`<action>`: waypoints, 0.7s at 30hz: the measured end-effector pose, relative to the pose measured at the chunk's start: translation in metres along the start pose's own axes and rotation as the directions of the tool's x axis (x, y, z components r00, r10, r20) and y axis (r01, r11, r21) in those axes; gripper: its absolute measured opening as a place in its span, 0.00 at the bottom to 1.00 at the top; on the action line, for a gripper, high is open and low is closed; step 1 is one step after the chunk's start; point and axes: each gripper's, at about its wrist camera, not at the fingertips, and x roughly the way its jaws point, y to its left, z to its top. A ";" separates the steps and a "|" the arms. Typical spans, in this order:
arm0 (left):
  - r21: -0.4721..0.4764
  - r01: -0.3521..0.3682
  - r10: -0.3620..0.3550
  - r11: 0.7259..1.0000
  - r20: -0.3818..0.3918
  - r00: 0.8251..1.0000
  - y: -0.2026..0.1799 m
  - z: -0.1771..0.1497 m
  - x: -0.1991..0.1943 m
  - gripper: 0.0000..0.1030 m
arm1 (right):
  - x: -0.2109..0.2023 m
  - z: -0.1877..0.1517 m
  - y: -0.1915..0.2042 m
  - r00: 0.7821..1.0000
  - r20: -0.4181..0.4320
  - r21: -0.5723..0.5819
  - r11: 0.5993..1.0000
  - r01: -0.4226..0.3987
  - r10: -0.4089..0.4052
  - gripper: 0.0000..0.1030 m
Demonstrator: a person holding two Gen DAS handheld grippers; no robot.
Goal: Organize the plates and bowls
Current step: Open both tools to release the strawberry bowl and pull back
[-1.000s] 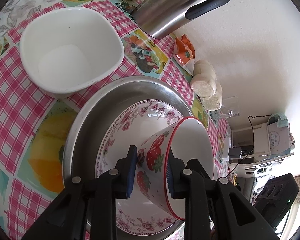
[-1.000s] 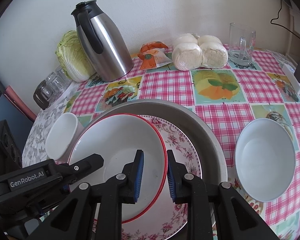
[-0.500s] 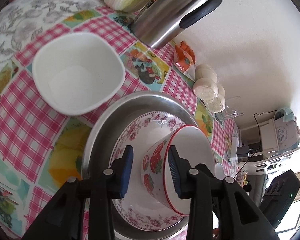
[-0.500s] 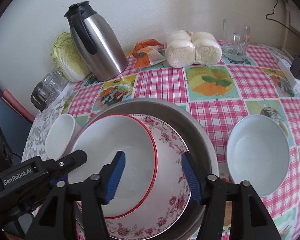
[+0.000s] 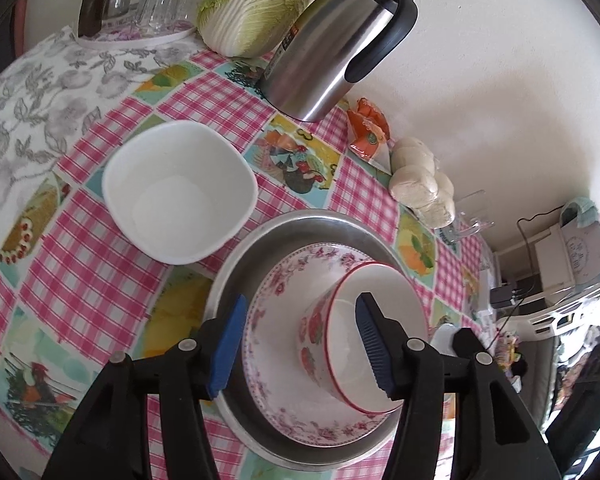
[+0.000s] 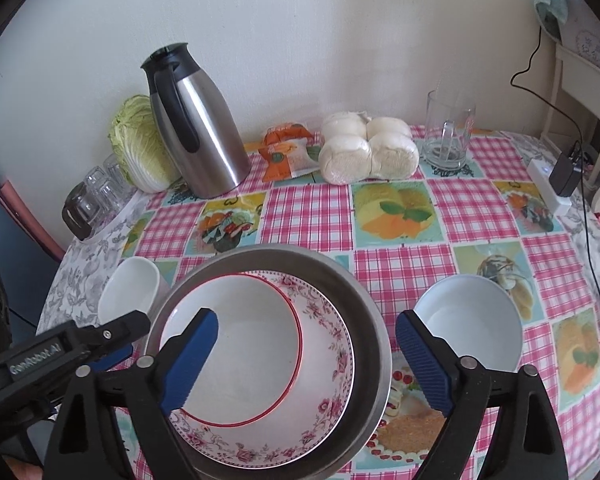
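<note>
A steel basin (image 6: 374, 332) (image 5: 296, 224) holds a pink floral bowl (image 6: 332, 364) (image 5: 276, 312), and a red-rimmed strawberry bowl (image 6: 244, 340) (image 5: 316, 344) rests inside that. My left gripper (image 5: 300, 348) is open and empty, its pads apart on either side of the strawberry bowl. My right gripper (image 6: 306, 360) is open wide and empty above the stack. A square white bowl (image 5: 180, 192) (image 6: 126, 296) sits left of the basin. A round white bowl (image 6: 470, 320) sits to its right.
A steel thermos jug (image 6: 198, 128) (image 5: 336, 40), a cabbage (image 6: 140, 148), upturned glasses (image 5: 140, 4), a snack packet (image 6: 288, 152), wrapped buns (image 6: 368, 148) and a glass mug (image 6: 448, 132) stand along the back wall. A power strip with cable (image 6: 548, 188) lies at the right edge.
Both grippers opened and pulled back. The left one let go of the strawberry bowl, which now rests in the floral bowl. The right jaws went from nearly shut to wide.
</note>
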 end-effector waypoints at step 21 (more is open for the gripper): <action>0.209 -0.282 0.260 0.936 0.128 0.957 -0.026 0.000 -0.021 0.83 | -0.022 0.004 0.003 0.999 0.051 -0.013 1.000 0.013 -0.013 1.00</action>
